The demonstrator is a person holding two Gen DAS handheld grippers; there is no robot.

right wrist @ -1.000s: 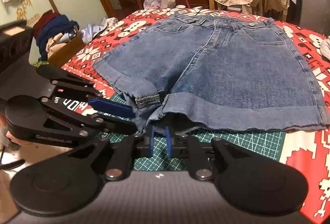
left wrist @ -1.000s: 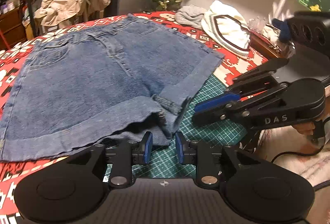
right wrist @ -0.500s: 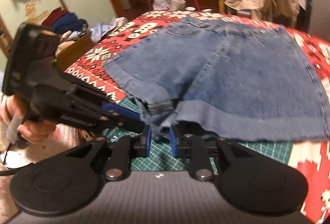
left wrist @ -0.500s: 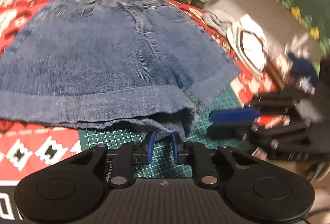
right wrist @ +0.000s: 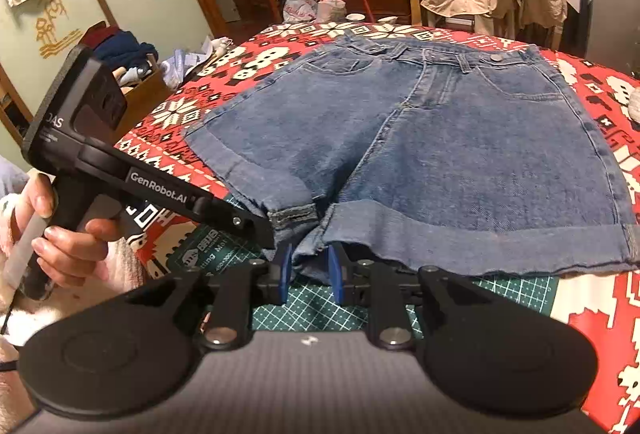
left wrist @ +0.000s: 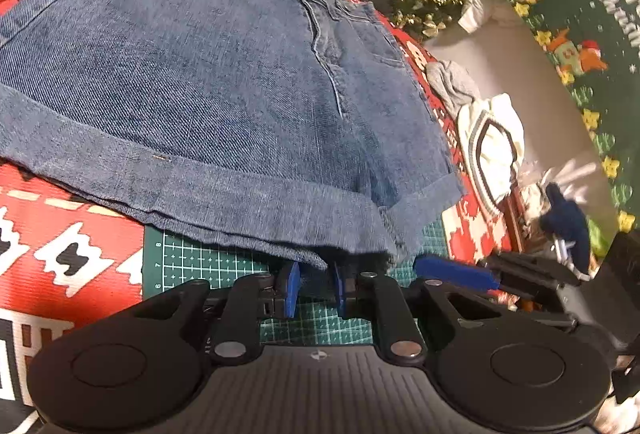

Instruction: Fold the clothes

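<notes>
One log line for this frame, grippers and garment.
stage: gripping hems | blue denim shorts: flat on red patterned cloth | left gripper: closing on hem | right gripper: hem between jaws

"GenRobot.AI" on the left gripper (right wrist: 276,234)

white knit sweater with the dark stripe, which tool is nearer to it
Right. The right tool sits on the sweater's side of the denim shorts, at their hem. The left tool is at the hem too, but further from the sweater.

Blue denim shorts (right wrist: 432,154), spread flat (cuffs rolled), hem overhanging mat
</notes>
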